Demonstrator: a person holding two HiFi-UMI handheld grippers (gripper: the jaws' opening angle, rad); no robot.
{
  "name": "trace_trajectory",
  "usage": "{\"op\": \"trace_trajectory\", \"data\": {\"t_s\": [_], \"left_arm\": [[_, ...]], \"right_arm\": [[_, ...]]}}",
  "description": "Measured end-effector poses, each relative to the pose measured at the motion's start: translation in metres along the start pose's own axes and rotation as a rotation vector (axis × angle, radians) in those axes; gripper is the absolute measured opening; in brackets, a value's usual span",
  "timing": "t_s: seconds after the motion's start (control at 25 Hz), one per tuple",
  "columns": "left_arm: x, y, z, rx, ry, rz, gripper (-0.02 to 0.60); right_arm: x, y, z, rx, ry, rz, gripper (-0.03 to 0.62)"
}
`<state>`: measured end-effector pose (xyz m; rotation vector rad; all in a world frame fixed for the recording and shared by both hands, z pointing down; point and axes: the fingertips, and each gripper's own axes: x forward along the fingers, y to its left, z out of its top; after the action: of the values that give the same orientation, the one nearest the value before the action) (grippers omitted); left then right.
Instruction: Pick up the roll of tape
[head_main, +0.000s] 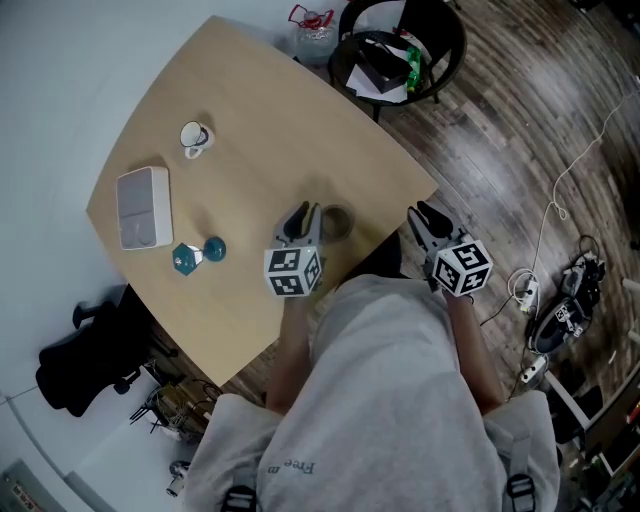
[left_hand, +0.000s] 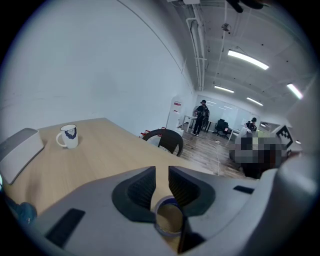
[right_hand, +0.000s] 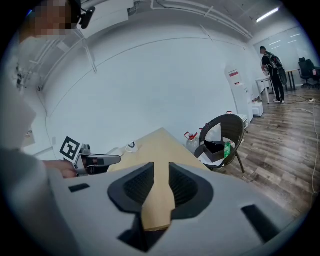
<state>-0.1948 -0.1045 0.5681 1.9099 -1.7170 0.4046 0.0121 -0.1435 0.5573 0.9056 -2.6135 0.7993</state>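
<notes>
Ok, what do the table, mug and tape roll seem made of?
The table looks like pale, matte wood-grain laminate. The mug is probably glazed ceramic: smooth white, blue print. The roll of tape seems plastic film: thin bluish ring, hollow centre.

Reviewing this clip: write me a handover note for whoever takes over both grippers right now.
Left gripper: jaws apart, gripping nothing, angled down over the roll of tape.
Right gripper: jaws apart, empty, by the edge of the table.
Roll of tape: lies flat on the table and shows in the gap below the left jaws. The pads are not pressing on it.
Done: left gripper lined up with the roll.
Left: lower, close on the roll, lift it.
</notes>
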Motion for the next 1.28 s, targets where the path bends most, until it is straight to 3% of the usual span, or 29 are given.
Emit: {"op": "trace_trajectory", "data": {"t_s": [0.2, 0.76, 1.04, 1.28], "left_arm": [[0.001, 0.006, -0.010, 0.000, 0.030, -0.004, 0.075], [0.021, 0.013, -0.060, 0.053, 0.220, -0.107, 0.077], [0.037, -0.003, -0.068, 0.184, 0.306, -0.176, 0.087], [0.046, -0.012, -0.083, 0.257, 0.415, -0.279, 0.092]], "right_arm": [[0.008, 0.008, -0.002, -0.013, 0.017, 0.024, 0.095], [0.023, 0.023, -0.016, -0.061, 0.073, 0.054, 0.095], [0.019, 0.021, -0.024, -0.075, 0.098, 0.040, 0.092], [0.014, 0.016, -0.022, -0.072, 0.090, 0.018, 0.091]]}}
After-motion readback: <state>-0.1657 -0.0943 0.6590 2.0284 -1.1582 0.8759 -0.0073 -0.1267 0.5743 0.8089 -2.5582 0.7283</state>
